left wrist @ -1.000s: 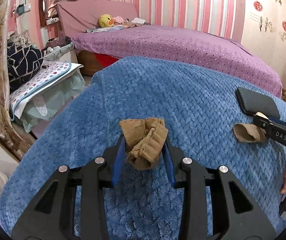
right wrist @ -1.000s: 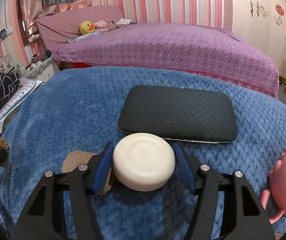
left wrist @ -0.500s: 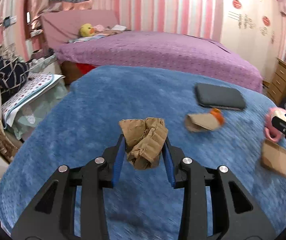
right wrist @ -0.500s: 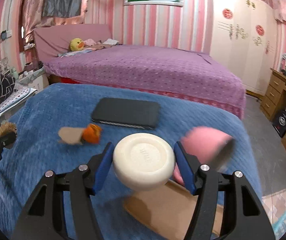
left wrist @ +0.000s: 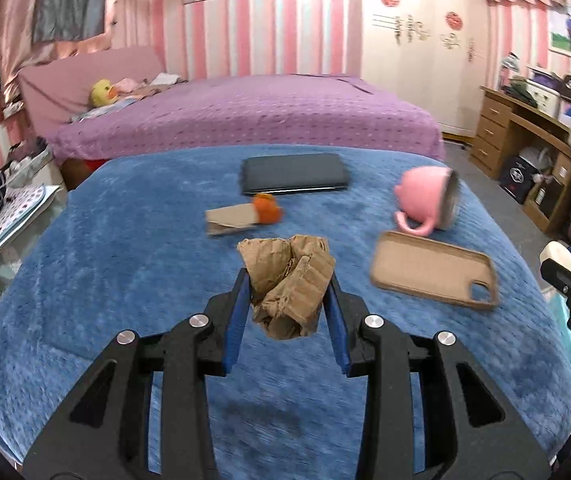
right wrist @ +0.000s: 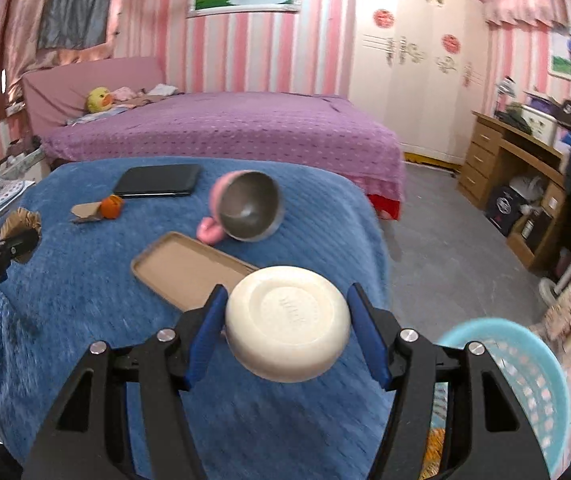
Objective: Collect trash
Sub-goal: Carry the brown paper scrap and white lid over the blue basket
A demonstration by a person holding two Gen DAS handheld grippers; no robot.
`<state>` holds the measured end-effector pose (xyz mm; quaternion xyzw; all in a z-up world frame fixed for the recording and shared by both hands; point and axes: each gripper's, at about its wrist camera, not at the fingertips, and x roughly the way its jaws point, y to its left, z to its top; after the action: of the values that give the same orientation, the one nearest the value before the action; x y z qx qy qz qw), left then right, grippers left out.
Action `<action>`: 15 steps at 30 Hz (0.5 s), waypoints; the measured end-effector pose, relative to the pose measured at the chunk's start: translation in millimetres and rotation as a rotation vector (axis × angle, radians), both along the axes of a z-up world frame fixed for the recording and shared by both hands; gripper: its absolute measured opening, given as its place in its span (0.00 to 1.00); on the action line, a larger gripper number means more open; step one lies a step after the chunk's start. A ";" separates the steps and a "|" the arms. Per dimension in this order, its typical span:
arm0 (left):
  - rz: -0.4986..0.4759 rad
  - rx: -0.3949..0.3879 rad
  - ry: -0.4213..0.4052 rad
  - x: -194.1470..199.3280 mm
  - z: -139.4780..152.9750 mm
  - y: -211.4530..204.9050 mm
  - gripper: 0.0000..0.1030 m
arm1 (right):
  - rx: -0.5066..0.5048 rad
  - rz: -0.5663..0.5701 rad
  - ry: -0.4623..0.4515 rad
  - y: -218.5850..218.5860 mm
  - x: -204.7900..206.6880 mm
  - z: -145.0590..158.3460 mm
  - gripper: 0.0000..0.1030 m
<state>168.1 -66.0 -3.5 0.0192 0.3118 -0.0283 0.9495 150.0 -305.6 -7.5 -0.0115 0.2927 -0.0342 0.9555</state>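
While the left claw (left wrist: 288, 304) was clamped on a crumpled wad of brown cardboard (left wrist: 287, 284), the wad stood roughly upright between the blue pads, its long axis running up and away from the claw, held above the blue blanket (left wrist: 125, 240) that covered the counter. The right claw (right wrist: 285, 320) was closed on a round cream soap bar (right wrist: 288, 322), gripped at its sides with its flat stamped face turned back toward the camera, off the blanket's right edge. Just below and to the right of it sat a light blue plastic basket (right wrist: 525, 364) on the floor. Out on the blanket lay a tan phone case (left wrist: 433, 276), open side up, its long axis slanting from near left to far right. Beyond it a pink mug (left wrist: 425, 200) lay tipped on its side, mouth facing right. Farther left a flat scrap of cardboard (left wrist: 229, 220) touched a small orange object (left wrist: 266, 208), with a black case (left wrist: 293, 174) lying crosswise behind them.
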 end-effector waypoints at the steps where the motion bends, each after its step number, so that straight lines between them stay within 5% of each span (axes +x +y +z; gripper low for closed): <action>1: -0.010 0.004 -0.003 -6.2 -1.3 -7.1 0.34 | -0.001 -0.014 -0.004 -6.0 -6.1 0.5 0.59; 15: -0.064 0.023 0.038 -29.8 -27.7 -51.7 0.34 | 0.009 -0.067 -0.022 -42.5 -31.1 -5.0 0.59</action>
<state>138.2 -117.6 -31.2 0.0397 0.3291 -0.0556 0.9418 118.9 -348.1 -12.5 0.0032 0.2825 -0.0651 0.9570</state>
